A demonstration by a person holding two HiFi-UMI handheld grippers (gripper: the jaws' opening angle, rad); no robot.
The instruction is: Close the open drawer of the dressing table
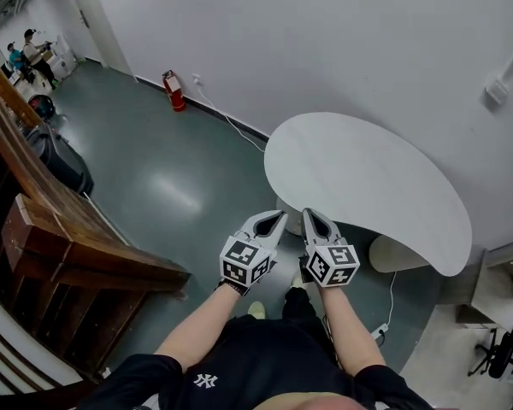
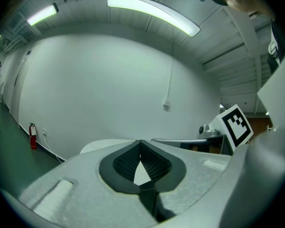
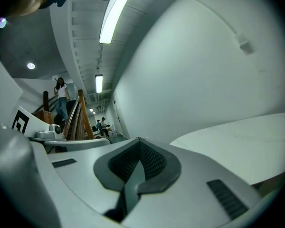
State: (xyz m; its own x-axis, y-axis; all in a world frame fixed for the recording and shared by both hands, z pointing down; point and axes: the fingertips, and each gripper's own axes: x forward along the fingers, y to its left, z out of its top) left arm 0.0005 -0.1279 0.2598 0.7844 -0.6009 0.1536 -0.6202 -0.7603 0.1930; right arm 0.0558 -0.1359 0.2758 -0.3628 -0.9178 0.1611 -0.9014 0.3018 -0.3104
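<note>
Dressing table [image 1: 372,182] just ahead of both tools and off to the right in the head view, showing only a white rounded top; drawer not to be made out from any view. Left gripper [image 1: 277,220] held about level, tips pressed together with only a thin wedge of daylight further back between the ribbed black pads [image 2: 156,163], pinching nothing. Right gripper [image 1: 311,215] just beside it, likewise squeezed shut and empty, pointing at the near edge of the white top without touching it. Marker cubes [image 1: 245,261] side by side above two bare forearms [image 1: 207,323] and a black shirt [image 1: 265,370]. Below the top, a white rounded base [image 1: 402,254], and near it a power strip [image 1: 379,330] on the grey-green floor [image 1: 171,186]. Further out, a plain white wall [image 1: 325,49] with a small box [image 1: 496,90] mounted on it, and a red fire extinguisher [image 1: 173,90] at its foot. On the left, a wooden stair railing [image 1: 77,246]; far off at the upper left, two people [image 1: 30,56]. Overhead in the left gripper view, a long curved strip light [image 2: 152,14].
</note>
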